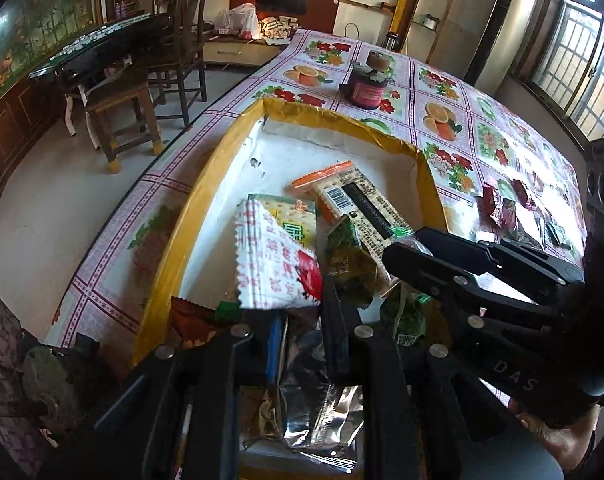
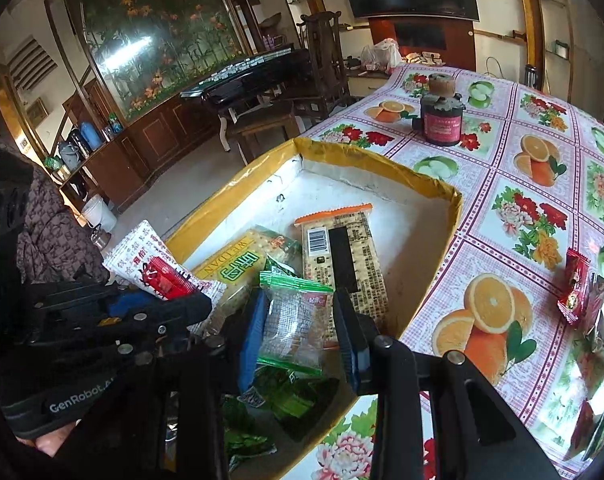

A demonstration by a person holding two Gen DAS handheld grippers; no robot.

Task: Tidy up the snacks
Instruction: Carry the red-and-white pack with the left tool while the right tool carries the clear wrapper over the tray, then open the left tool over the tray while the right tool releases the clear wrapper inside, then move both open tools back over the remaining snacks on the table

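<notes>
Both grippers work over a white box [image 1: 229, 176] with yellow-taped rim, which sits on a table [image 1: 442, 92] under a fruit-and-flower cloth.

Left wrist view: the left gripper [image 1: 297, 312], at lower centre of the frame, is closed on a white-and-red packet [image 1: 269, 264]; the packet stands up from between the fingers above the box contents. The right gripper [image 1: 406, 248] enters from the right edge, its tip over the middle of the box.

Right wrist view: the right gripper [image 2: 297, 328], at lower centre, has its fingers pressed against both sides of a clear, green-edged packet [image 2: 293, 320], held above the near end of the box. The left gripper with the white-and-red packet [image 2: 157, 268] shows at centre left.

Lying in the box: an orange-topped cracker pack [image 2: 342, 256], barcode up, at frame centre; a green cracker pack [image 2: 241, 268] just left of it, touching; dark green packets [image 2: 293, 396] at the near end, below the right gripper. A silver packet [image 1: 314, 408] shows at the bottom of the left wrist view, below the left gripper.

Small red packets [image 2: 574, 288] lie loose on the cloth at the right edge, well apart from the box. A dark jar [image 2: 440, 114] stands beyond the box, at upper centre.
</notes>
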